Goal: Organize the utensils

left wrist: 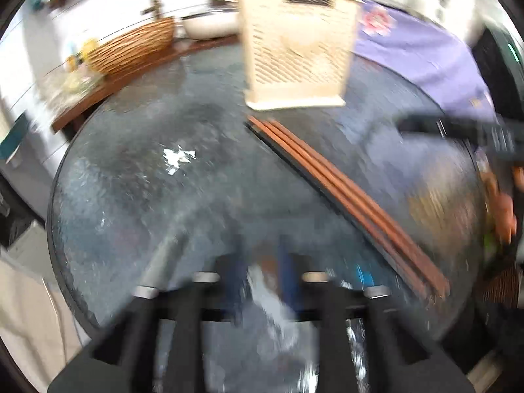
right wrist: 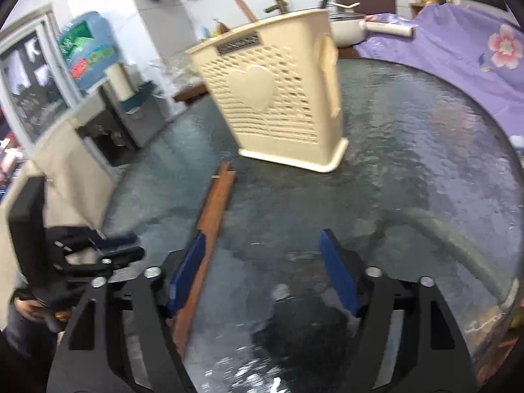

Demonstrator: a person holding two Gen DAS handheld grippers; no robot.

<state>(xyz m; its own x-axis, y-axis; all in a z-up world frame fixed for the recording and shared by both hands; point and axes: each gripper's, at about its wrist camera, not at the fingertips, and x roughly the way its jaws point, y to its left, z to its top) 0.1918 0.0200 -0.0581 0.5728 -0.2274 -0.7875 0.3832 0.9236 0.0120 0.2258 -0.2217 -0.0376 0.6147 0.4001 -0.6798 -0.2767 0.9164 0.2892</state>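
1. In the right wrist view, the right tongs (right wrist: 263, 271) are nearest, with the blue pads (right wrist: 339, 278) standing wide apart above the glass counter (right wrist: 409, 150). Nothing is clamped between them.
2. The near end of the chopsticks (right wrist: 209, 226), a bundle of brown sticks, passes just beside the left pad of the right tongs; whether they touch there cannot be told.
3. The chopsticks lie flat on the counter, and their far end points toward the cream utensil holder (right wrist: 275, 98).
4. The left tongs (right wrist: 121, 245) show at the left edge of this view, carried by a person's hand (right wrist: 29, 308). They are beside the counter's rim, apart from the chopsticks.
5. In the blurred left wrist view, the left tongs (left wrist: 262, 281) have their pads apart with nothing between them, and the chopsticks (left wrist: 344, 193) lie to the right of them.
6. The utensil holder (left wrist: 296, 49) stands upright on the counter (left wrist: 131, 170), near the far tips of the chopsticks.
7. Behind it lies a purple flowered cloth (right wrist: 458, 59).
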